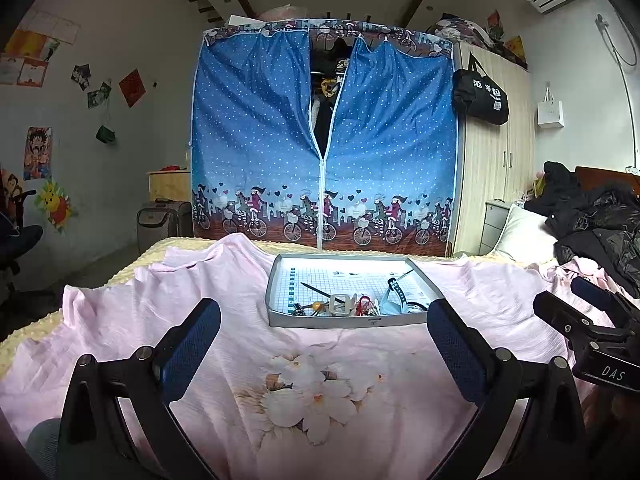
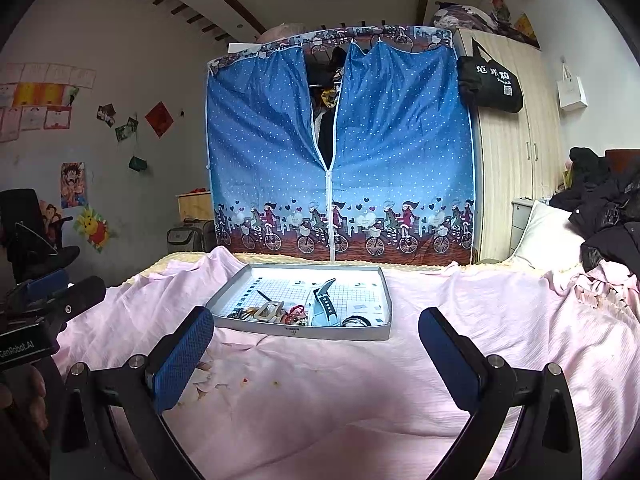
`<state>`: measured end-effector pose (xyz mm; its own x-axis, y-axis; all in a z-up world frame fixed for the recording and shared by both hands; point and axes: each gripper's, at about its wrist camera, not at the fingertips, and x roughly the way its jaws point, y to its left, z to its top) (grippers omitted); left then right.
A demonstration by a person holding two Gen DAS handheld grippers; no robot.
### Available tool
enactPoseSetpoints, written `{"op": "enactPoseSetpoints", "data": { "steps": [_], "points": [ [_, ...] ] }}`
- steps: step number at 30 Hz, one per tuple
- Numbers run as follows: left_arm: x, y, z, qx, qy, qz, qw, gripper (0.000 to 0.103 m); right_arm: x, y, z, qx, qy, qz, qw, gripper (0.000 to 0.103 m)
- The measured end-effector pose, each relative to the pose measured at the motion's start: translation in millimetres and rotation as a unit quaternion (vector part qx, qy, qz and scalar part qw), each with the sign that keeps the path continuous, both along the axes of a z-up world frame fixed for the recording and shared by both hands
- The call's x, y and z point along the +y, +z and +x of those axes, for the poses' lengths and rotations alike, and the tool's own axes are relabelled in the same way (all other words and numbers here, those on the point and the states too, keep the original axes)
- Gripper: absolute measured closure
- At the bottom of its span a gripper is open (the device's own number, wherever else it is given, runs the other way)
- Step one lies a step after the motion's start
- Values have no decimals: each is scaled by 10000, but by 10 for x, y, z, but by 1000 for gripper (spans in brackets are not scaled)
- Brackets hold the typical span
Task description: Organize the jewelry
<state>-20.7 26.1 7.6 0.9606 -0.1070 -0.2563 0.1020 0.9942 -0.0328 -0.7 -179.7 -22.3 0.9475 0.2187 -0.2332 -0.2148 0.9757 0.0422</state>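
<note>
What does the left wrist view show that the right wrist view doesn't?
Only the left wrist view shows the large pale flower print on the pink bedsheet and the right hand-held gripper. Only the right wrist view shows the left hand-held gripper. Both show the shallow grey tray of jumbled jewelry on the pink sheet, and each camera's own gripper open.

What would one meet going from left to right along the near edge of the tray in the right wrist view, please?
Dark beads → tan clip → red hair tie → watch → black ring, all inside the tray.
</note>
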Motion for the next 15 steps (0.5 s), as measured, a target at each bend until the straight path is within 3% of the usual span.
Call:
{"op": "enactPoseSetpoints", "data": {
  "steps": [15],
  "points": [
    [-9, -8, -1, -1, 2, 12, 10000, 2, 4, 2, -2, 10, -1, 5, 10000, 0]
  ]
}}
